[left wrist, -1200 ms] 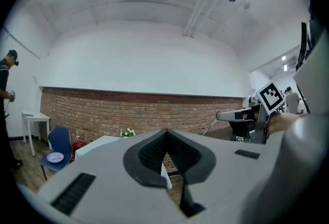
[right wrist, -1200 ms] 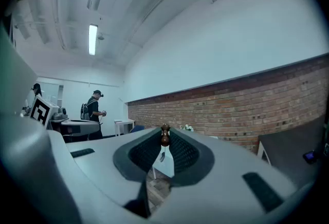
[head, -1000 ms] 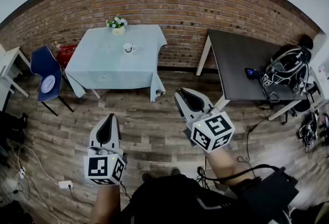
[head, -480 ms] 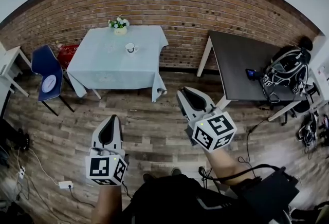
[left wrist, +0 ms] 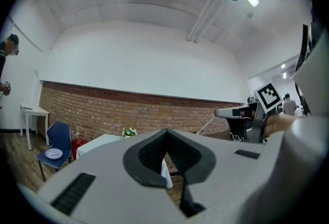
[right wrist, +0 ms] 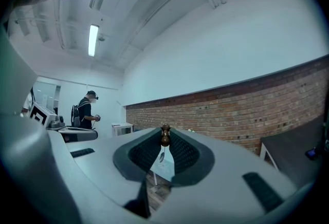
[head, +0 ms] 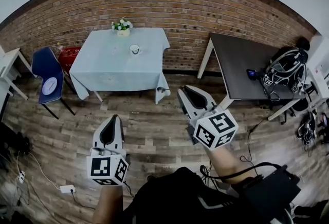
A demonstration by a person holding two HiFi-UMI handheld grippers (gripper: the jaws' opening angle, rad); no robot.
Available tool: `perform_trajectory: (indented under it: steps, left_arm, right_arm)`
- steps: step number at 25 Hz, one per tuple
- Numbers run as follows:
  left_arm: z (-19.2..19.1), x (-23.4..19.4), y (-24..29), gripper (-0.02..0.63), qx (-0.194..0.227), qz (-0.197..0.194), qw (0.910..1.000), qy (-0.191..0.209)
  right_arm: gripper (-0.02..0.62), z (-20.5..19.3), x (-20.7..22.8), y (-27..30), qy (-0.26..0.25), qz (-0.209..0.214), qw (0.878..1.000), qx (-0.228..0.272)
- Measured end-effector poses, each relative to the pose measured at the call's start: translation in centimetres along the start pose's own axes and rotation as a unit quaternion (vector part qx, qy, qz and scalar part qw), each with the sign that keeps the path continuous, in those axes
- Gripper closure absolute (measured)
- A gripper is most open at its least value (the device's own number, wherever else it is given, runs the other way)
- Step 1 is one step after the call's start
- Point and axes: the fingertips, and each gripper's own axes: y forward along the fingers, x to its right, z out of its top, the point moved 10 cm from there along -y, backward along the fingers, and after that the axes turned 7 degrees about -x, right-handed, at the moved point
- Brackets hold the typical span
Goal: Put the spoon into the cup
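A white cup (head: 134, 49) stands on a table with a pale blue cloth (head: 115, 71) by the brick wall, far ahead of both grippers. My right gripper (head: 181, 91) is held level over the wooden floor, shut on a small spoon. In the right gripper view the spoon's brown handle end (right wrist: 165, 136) sticks up between the jaw tips and its bowl hangs below. My left gripper (head: 113, 117) is also level, lower left, its jaws closed together with nothing between them (left wrist: 165, 133).
A pot of flowers (head: 122, 26) sits at the cloth table's far edge. A blue chair (head: 48, 71) with a plate stands left of it. A dark table (head: 247, 63) with a backpack (head: 288, 70) is at right. A power strip (head: 67, 188) and cables lie on the floor.
The whole view has advanced a little toward the cloth table; the floor items slid down the frame. Both grippers keep their pose and the spoon stays held.
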Motion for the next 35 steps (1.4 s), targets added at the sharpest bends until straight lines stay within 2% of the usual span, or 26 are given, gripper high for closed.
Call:
perform_trajectory:
  steps: [9,13,17,24,35]
  left_arm:
    - [-0.7,-2.4,-1.3,0.597,0.009,-0.014,0.9998,-0.012]
    - [-0.6,-3.3,-1.0,0.597,0.017,-0.006,0.9997,-0.016]
    - [-0.9,-4.7,0.4,0.597,0.007,0.011,0.9996,-0.025]
    - [-0.2,-6.3,4.5,0.597,0.006,0.024,0.9996,-0.016]
    - [0.6,-8.5,14.5,0.597,-0.012,0.037,0.9991,-0.017]
  right_arm:
    - [0.537,-0.1,-2.7,0.8,-0.003,-0.007,1.000,-0.006]
    - [0.537,0.1,-2.7,2.5,-0.007,0.003,1.000,-0.002]
    - [0.537,0.3,-2.3,5.1,-0.008,0.017,1.000,-0.007]
    - [0.537,0.9,0.9,10.3,0.001,0.033,0.999,0.005]
    - [0.537,1.9,7.8,18.5,0.015,0.046,0.999,-0.004]
